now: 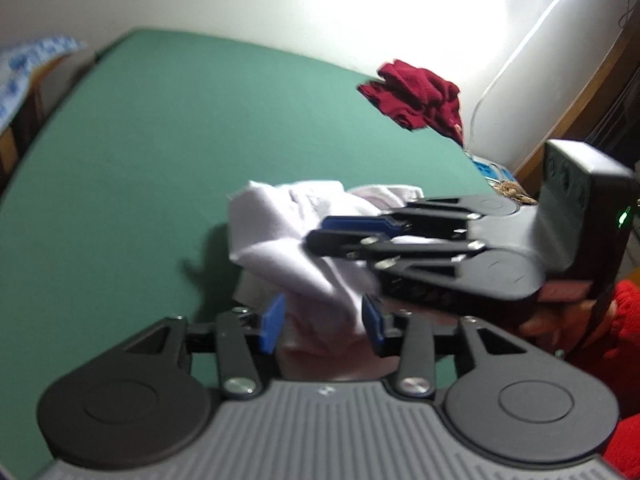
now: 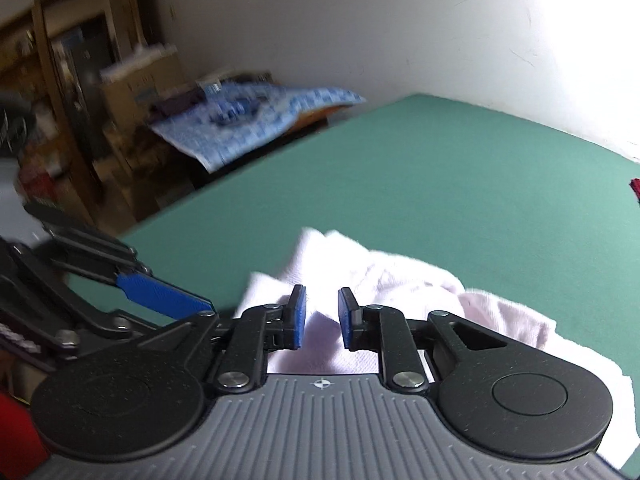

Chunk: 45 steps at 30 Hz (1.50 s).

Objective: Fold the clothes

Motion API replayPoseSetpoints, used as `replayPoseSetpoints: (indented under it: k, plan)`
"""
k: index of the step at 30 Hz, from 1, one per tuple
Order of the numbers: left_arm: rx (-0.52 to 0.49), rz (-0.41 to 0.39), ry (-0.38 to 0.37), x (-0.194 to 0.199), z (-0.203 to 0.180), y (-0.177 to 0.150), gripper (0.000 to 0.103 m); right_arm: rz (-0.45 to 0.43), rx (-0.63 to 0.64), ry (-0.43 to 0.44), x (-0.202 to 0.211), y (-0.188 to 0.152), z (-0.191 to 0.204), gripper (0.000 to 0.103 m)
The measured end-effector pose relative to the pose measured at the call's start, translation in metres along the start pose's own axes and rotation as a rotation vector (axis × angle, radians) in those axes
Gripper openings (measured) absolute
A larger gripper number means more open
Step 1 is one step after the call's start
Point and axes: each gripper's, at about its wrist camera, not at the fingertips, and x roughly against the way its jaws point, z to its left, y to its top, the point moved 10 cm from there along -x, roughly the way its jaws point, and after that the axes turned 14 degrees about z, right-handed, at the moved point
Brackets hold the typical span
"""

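two tools hang over the white cloth [image 2: 400,280], which lies crumpled on the green bench [image 1: 160,140]. left tool [image 1: 322,322] is open around a fold without gripping it; right tool [image 2: 322,318] is open too. no neat fold yet; red cloth [image 1: 416,98] waits.

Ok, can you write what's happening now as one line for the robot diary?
task: fold clothes | left gripper: open, white cloth between fingers | right gripper: open over white cloth | red garment: untouched on green table

Cluttered home room: blue patterned cloth [image 2: 256,120], boxes [image 2: 136,84].
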Motion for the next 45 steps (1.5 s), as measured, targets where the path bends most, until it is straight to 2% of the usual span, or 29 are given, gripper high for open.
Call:
replayPoseSetpoints:
  k: [1,3,8,10,12,14,17,20,21,23,26,30,33,35,37,38,39,41,43,44,45]
  plan:
    - [0.01,0.011,0.001,-0.006,0.002,0.001,0.038,0.007,-0.014,-0.024,-0.004,0.002,-0.001,0.019]
    - [0.01,0.035,0.03,-0.014,0.006,0.003,0.023,-0.012,-0.059,-0.028,0.0,0.003,-0.005,0.019]
    - [-0.122,0.031,0.136,-0.004,0.004,-0.009,0.026,-0.108,-0.174,-0.059,0.036,-0.003,-0.023,0.022]
    - [-0.161,0.009,0.182,0.007,0.006,-0.013,0.026,-0.112,-0.208,-0.102,0.045,-0.014,-0.029,0.023]
    - [-0.194,-0.023,0.212,0.019,0.005,-0.01,0.021,-0.114,-0.237,-0.143,0.056,-0.026,-0.034,0.023]
    - [-0.223,-0.058,0.233,0.03,0.004,-0.005,0.021,-0.098,-0.268,-0.19,0.059,-0.039,-0.037,0.023]
    - [-0.223,-0.093,0.172,0.033,-0.004,0.011,0.023,-0.045,-0.343,-0.197,0.054,-0.062,-0.038,0.024]
    - [-0.234,-0.061,0.103,0.01,-0.015,0.025,0.023,0.031,-0.424,-0.189,0.039,-0.085,-0.04,0.023]
    - [-0.24,-0.033,0.103,-0.004,-0.015,0.027,0.027,0.019,-0.449,-0.181,0.036,-0.088,-0.04,0.023]
    - [-0.252,0.028,0.152,-0.028,-0.008,0.023,0.026,0.002,-0.479,-0.17,0.041,-0.095,-0.038,0.023]
    - [-0.278,0.024,0.2,-0.033,-0.001,0.015,0.035,0.005,-0.444,-0.166,0.051,-0.094,-0.032,0.023]
    - [-0.241,0.022,0.199,-0.022,0.003,0.012,0.041,-0.107,-0.449,-0.166,0.077,-0.079,-0.042,0.024]
    - [-0.183,-0.001,0.213,-0.018,0.003,0.018,0.041,-0.162,-0.427,-0.111,0.078,-0.059,-0.057,0.025]
    - [-0.155,-0.031,0.231,-0.019,-0.001,0.027,0.044,-0.151,-0.407,-0.116,0.068,-0.052,-0.07,0.025]
    - [-0.12,-0.051,0.254,-0.023,0.006,0.034,0.055,-0.09,-0.457,-0.146,0.051,-0.061,-0.093,0.028]
    - [-0.09,-0.039,0.269,-0.029,0.014,0.035,0.061,-0.065,-0.488,-0.131,0.044,-0.068,-0.102,0.027]
    - [-0.056,-0.019,0.277,-0.035,0.021,0.034,0.062,-0.047,-0.516,-0.113,0.039,-0.075,-0.109,0.026]
    - [0.001,-0.024,0.278,-0.033,0.028,0.031,0.063,-0.058,-0.505,-0.078,0.043,-0.078,-0.109,0.025]
    - [0.007,-0.057,0.313,-0.021,0.023,0.029,0.063,-0.051,-0.467,-0.074,0.046,-0.082,-0.106,0.025]
    - [0.003,-0.073,0.328,-0.015,0.019,0.029,0.061,-0.049,-0.445,-0.075,0.047,-0.084,-0.103,0.025]
    - [-0.001,-0.089,0.343,-0.009,0.015,0.029,0.054,-0.056,-0.433,-0.075,0.048,-0.086,-0.102,0.026]
